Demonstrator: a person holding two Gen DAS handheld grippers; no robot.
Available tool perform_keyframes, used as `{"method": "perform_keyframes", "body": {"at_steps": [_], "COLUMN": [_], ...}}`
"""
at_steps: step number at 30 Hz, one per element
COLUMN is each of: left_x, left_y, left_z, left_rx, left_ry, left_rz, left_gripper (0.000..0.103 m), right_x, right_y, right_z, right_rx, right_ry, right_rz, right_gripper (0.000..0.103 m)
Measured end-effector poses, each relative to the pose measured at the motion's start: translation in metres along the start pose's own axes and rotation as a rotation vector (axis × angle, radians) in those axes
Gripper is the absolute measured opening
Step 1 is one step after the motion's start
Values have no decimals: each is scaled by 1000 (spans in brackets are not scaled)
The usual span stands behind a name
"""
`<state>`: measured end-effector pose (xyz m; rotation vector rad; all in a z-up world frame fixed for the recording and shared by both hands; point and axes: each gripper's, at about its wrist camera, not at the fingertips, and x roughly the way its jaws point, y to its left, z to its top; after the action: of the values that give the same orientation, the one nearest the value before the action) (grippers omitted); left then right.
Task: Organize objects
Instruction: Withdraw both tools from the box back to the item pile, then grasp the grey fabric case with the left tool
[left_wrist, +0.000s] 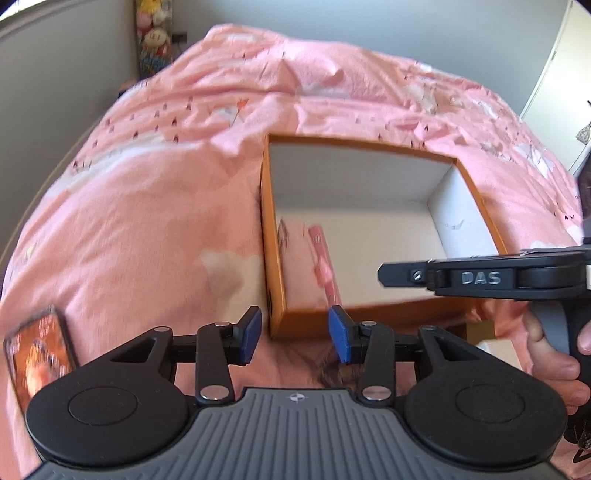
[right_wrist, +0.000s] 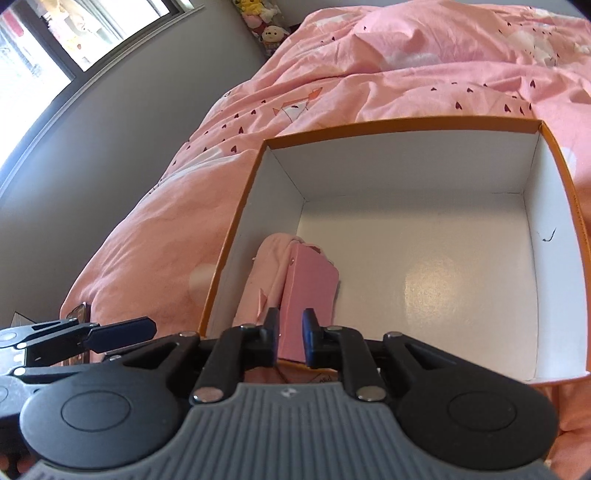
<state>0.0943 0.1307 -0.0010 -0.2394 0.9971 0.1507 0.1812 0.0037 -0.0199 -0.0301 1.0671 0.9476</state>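
Your left gripper (left_wrist: 294, 334) sits at the bottom centre of the left wrist view with its blue pads (left_wrist: 340, 332) apart and nothing between them — it hovers above the near left corner of the orange box (left_wrist: 271, 236). That box, white inside, lies on the pink duvet (left_wrist: 155, 192) in the middle of the frame. At the lower left edge of the same view a phone (left_wrist: 38, 350) with a lit screen rests on the duvet, blurred.

In the right wrist view your right gripper (right_wrist: 290, 338) is at the lower centre, jaws parted only a little. The pink card box (right_wrist: 308, 295) stands between them on the box floor, leaning against the left inner wall beside a fold of pink cloth (right_wrist: 264, 273); a thin gap shows on each side, so the pads are not pressing it. The rest of the white floor (right_wrist: 424, 277) to the right lies bare.

From the left wrist view your right hand (left_wrist: 554, 354) holds the handle at the lower right, the gripper's black body (left_wrist: 480, 277) reaching over the box's near right corner. Plush toys (right_wrist: 267, 27) stand at the upper centre by the grey wall.
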Motion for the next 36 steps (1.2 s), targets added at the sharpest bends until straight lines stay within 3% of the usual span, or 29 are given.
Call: {"method": "perform_keyframes", "body": {"at_steps": [5,7,10,17,27,30,36], "left_x": [0,-1,-1,9,24,26,20], "left_y": [7,11,12,17,19,16,14], "left_z": [-17,-24,-32,-53,-71,-75,-72], "left_rx": [-71,-110,-123,-207,-320,-330,-350], "left_ry": [158,205,266,412,521,524,477], "left_rz": [-95,-125,-135,-154,-245,-254,-259], "left_gripper": [55,63,69,71,75,71,54], "right_x": [-24,-28,-32,-28,-16,-16,-17], "right_y": [9,9,6,3,14,15,14], "right_z": [-28,-41,-60,-94,-111,-112,-112], "right_rx": [-59,-66,-57,-42,-96,-107,-106], "right_ry": [25,48,87,184,241,243,240], "right_rz": [-15,-29,-29,-27,-31,-30,-29], "right_gripper": [27,32,32,37,38,38,38]}}
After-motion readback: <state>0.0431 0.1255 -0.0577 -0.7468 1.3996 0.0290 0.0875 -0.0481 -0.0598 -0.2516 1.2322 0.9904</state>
